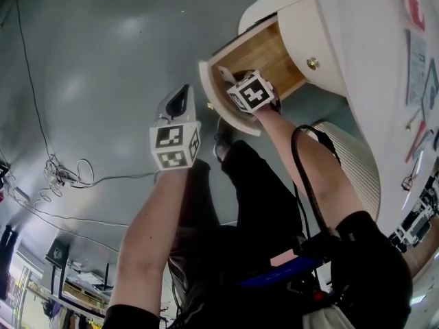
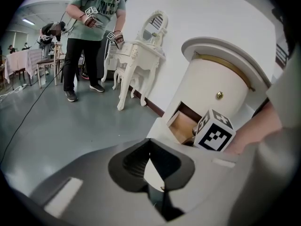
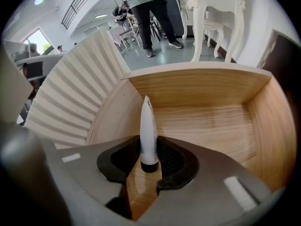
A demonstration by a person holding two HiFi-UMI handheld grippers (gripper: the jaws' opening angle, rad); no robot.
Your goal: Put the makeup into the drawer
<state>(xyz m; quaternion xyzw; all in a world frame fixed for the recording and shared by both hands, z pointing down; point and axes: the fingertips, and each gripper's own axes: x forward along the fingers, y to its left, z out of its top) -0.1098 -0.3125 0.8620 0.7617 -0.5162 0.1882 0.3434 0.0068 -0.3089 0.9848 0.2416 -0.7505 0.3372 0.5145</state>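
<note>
A white makeup tube (image 3: 147, 126) with a black cap stands up between the pads of my right gripper (image 3: 149, 144), which is shut on it. That gripper reaches down inside the open wooden drawer (image 3: 211, 126) of a rounded white cabinet. In the head view its marker cube sits over the drawer (image 1: 271, 50), and the jaws are hidden below it. My left gripper (image 1: 181, 94) hangs in the air to the left of the drawer's curved front, its jaws together with nothing in them. In the left gripper view the left gripper (image 2: 150, 144) points toward the drawer (image 2: 181, 126).
The cabinet's upper drawer has a brass knob (image 2: 219, 95). A ribbed white panel (image 3: 80, 88) stands beside the drawer. Papers and small items lie on a white tabletop (image 1: 384, 46). Cables (image 1: 62, 173) trail on the grey floor. A standing person (image 2: 94, 27) and a white dressing table (image 2: 141, 55) are farther off.
</note>
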